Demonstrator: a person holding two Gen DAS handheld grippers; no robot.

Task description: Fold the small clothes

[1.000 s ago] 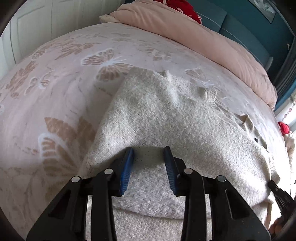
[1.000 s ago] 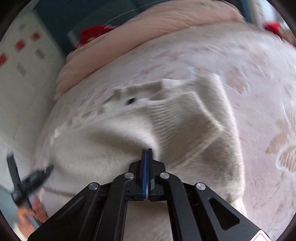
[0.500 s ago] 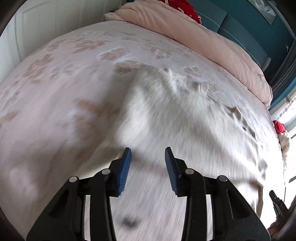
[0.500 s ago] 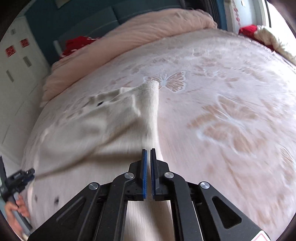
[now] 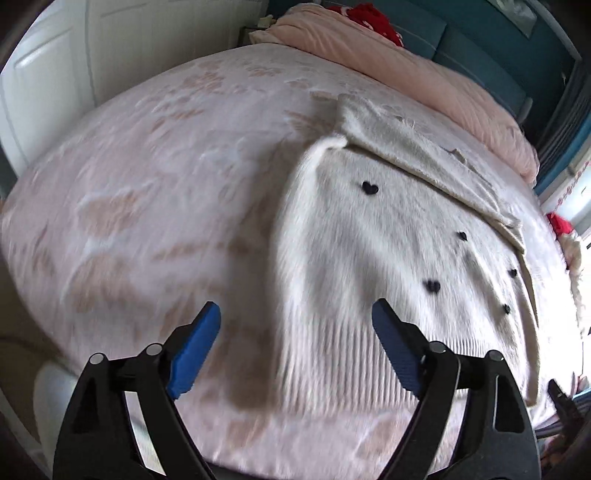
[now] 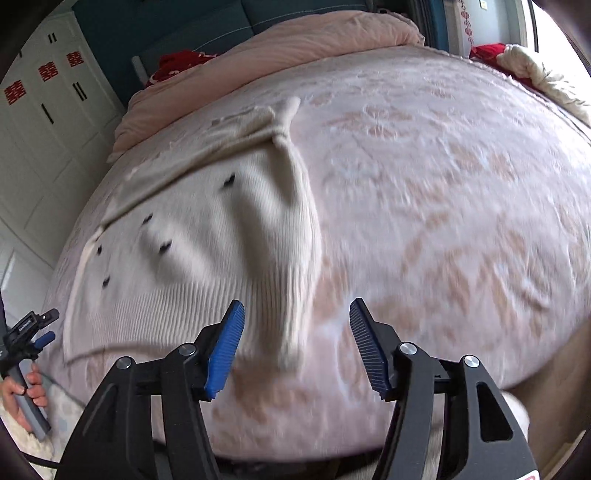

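Observation:
A cream knitted sweater [image 5: 388, 236] with small black hearts lies spread on the pink butterfly-print bed [image 5: 155, 206], ribbed hem toward me. One sleeve is folded across its top. My left gripper [image 5: 295, 343] is open and empty above the hem's left part. In the right wrist view the sweater [image 6: 207, 236] lies left of centre, its right edge raised in a fold. My right gripper [image 6: 295, 343] is open and empty just above the hem's right corner.
A rolled pink duvet [image 5: 406, 66] and a red cushion [image 5: 365, 14] lie at the bed's far end. White wardrobe doors [image 6: 40, 122] stand on the left. The left gripper's handle and hand [image 6: 26, 354] show at the right view's left edge.
Both grippers have pulled back toward the bed's near edge and opened wide. The right gripper let go of the sweater. The sweater now lies front up with its black hearts showing.

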